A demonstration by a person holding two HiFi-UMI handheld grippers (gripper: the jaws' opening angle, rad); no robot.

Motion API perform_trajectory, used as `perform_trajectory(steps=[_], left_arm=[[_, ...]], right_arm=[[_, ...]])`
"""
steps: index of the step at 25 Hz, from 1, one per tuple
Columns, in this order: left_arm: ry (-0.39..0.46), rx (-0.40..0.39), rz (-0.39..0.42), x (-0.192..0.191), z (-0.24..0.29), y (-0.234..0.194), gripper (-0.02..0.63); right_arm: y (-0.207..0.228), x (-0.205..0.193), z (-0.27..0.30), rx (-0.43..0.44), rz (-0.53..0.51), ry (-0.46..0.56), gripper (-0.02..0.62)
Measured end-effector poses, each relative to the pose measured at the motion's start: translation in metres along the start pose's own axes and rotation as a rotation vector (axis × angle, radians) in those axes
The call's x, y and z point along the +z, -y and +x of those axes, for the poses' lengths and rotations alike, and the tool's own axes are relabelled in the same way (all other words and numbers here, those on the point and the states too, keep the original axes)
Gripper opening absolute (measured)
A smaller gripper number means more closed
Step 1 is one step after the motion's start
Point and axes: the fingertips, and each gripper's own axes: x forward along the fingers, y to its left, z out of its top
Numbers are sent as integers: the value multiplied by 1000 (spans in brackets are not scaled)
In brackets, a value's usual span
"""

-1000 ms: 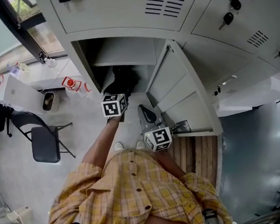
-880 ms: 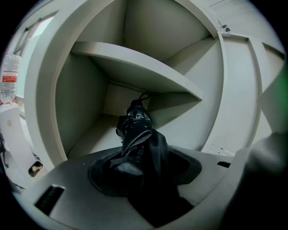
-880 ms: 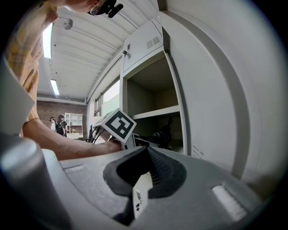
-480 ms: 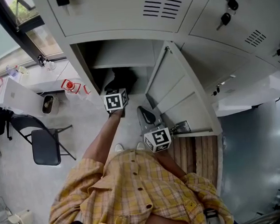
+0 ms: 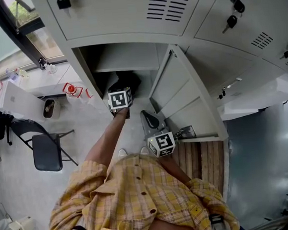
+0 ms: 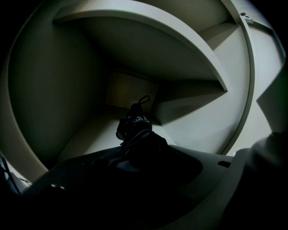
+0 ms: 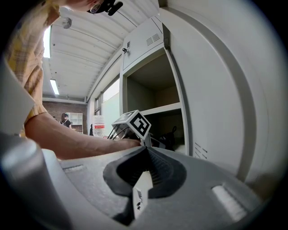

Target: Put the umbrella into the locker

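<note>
The black folded umbrella (image 5: pixel 127 80) (image 6: pixel 136 127) lies low inside the open locker (image 5: pixel 88 71), under its shelf (image 6: pixel 148 40), with its far end and loop resting on the locker floor. My left gripper (image 5: pixel 122 91) (image 6: pixel 135 155) reaches into the opening. The umbrella's near end sits between its dark jaws, which are opening. My right gripper (image 5: pixel 151 118) (image 7: pixel 145 150) hangs back outside, beside the open locker door (image 5: pixel 182 94), shut with nothing in it. In the right gripper view the left gripper's marker cube (image 7: pixel 135 123) and the person's forearm (image 7: pixel 76 141) stretch toward the locker.
Keys (image 5: pixel 232 18) hang in the locker doors above. A folding chair (image 5: pixel 45 148) and a white table (image 5: pixel 18 99) stand to the left. Wooden slats (image 5: pixel 199 157) lie below the open door, close to the right gripper.
My left gripper has pushed a little deeper into the locker opening with the umbrella. The right gripper has stayed put.
</note>
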Motion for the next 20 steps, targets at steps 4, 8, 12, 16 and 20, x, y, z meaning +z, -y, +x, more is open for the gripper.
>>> perform_trajectory(steps=[4, 8, 12, 16, 20], left_arm=[[-23, 10, 3, 4, 3, -2, 241], [-7, 5, -4, 10, 11, -3, 241], [-19, 14, -11, 9, 22, -7, 242], [-26, 28, 3, 13, 28, -10, 244], [-14, 32, 11, 27, 26, -9, 244]], right_arm=[[3, 0, 0, -9, 5, 2, -3], [4, -1, -1, -15, 5, 1, -3], [6, 0, 0, -20, 6, 1, -3], [7, -1, 0, -22, 4, -3, -3], [8, -1, 1, -20, 5, 1, -3]])
